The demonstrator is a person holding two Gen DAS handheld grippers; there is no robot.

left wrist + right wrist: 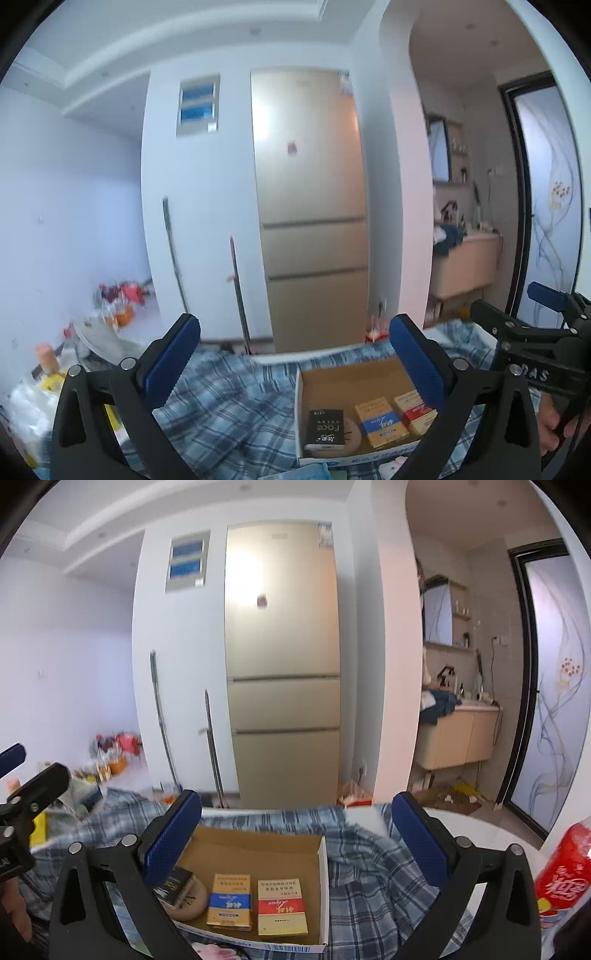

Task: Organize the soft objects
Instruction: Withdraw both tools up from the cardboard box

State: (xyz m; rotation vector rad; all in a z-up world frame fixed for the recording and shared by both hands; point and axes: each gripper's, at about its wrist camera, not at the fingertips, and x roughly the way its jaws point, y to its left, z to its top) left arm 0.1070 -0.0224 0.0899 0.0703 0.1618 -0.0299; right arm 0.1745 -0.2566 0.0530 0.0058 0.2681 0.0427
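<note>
Both grippers are held wide apart, nothing between the pads — the left gripper (295,362) and the right gripper (297,840). The blue plaid cloth (229,402) is spread crumpled on the counter (491,825), and a cardboard box (255,843) with three small packs is set on it.

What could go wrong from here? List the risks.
1. The plaid cloth lies bunched around the cardboard box; pulling it may drag or tip the box and its small packs.
2. The red bottle stands close beside the right gripper; a sideways swing may knock it over.
</note>
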